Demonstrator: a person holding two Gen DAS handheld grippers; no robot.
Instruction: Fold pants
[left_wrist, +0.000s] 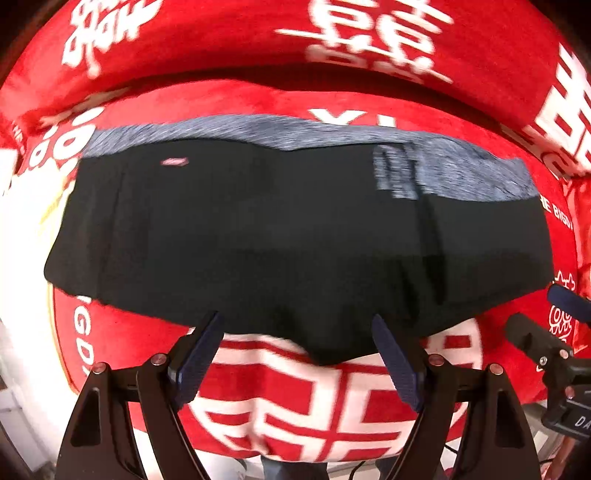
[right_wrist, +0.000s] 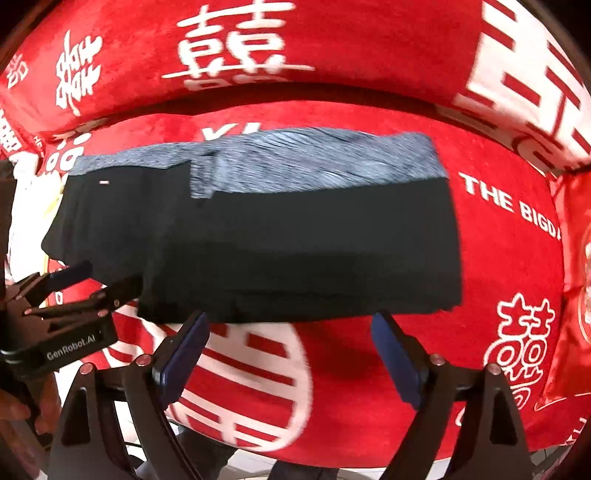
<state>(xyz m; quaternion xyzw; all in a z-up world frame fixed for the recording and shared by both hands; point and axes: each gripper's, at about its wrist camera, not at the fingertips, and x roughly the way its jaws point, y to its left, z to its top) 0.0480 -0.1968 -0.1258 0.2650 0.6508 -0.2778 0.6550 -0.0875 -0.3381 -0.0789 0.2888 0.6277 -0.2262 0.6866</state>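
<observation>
The black pants with a grey heathered waistband lie folded in a wide rectangle on a red blanket; they also show in the right wrist view. My left gripper is open and empty, its fingertips at the near edge of the pants. My right gripper is open and empty, its fingertips at the near edge further right. The left gripper also shows in the right wrist view, open beside the pants' left end. The right gripper's fingers show at the right edge of the left wrist view.
The red blanket with white characters and lettering covers a cushioned seat. A raised red backrest runs behind the pants. A red cushion stands at the right. Pale floor shows below the seat's front edge.
</observation>
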